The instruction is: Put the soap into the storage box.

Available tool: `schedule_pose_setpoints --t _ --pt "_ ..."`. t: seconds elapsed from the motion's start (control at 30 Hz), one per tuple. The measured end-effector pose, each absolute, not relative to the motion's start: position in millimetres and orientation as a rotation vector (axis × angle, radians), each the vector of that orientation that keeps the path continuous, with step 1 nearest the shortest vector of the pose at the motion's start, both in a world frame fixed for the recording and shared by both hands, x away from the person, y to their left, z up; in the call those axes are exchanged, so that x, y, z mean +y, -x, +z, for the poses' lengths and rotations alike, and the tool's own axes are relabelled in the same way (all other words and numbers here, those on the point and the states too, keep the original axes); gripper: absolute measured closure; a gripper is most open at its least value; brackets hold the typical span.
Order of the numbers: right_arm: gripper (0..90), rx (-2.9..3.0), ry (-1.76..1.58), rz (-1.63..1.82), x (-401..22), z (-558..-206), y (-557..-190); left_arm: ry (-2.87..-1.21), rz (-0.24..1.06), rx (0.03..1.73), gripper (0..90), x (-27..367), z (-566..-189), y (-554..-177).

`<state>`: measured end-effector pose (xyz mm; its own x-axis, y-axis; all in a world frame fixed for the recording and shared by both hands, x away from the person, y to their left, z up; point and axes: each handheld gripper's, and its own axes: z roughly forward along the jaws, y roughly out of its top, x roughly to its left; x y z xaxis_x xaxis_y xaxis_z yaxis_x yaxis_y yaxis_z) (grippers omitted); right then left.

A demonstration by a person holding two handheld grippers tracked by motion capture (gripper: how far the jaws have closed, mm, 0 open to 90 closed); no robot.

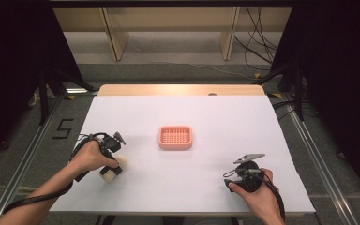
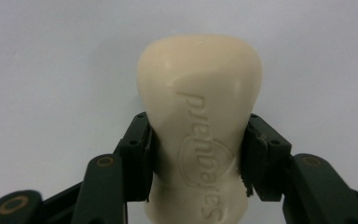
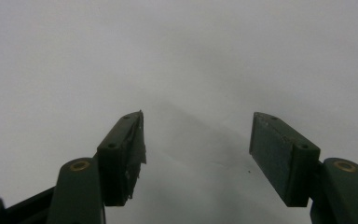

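Observation:
A cream bar of soap [image 2: 200, 126] with embossed lettering sits between both pads of my left gripper [image 2: 198, 154], which is shut on its narrow waist. From above, the soap [image 1: 114, 169] and my left gripper [image 1: 108, 161] lie low over the white sheet at the left front, held by a hand. A pink slatted soap dish [image 1: 175, 137] stands in the middle of the table, to the right of and beyond the soap. My right gripper [image 3: 198, 154] points at bare white surface, open with nothing between its jaws. It rests near the right front edge [image 1: 243, 176].
The white sheet [image 1: 206, 112] covers a wooden table whose far edge [image 1: 183, 89] shows bare. Dark frame posts and cables stand on the floor at both sides. Wooden furniture legs stand beyond the table.

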<state>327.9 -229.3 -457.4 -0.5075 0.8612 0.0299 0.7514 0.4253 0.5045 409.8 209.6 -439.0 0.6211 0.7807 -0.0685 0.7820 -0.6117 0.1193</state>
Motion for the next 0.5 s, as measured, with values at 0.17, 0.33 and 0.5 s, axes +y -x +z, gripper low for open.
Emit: schedule_pose_setpoints --t 0.17,0.33,0.5 --pt "36.4 2.432 -1.45 0.684 -231.0 -455.5 -324.2 -2.692 -0.014 1.292 49.4 201.7 -434.8 -414.5" --pt "36.4 2.415 -1.461 0.677 -233.7 -454.9 -321.8 -2.717 0.021 1.23 49.4 194.7 -430.6 -420.1" --pt "36.4 2.413 -1.439 0.686 -237.3 -455.1 -320.9 -2.733 0.027 1.207 49.4 188.6 -426.3 -423.2"
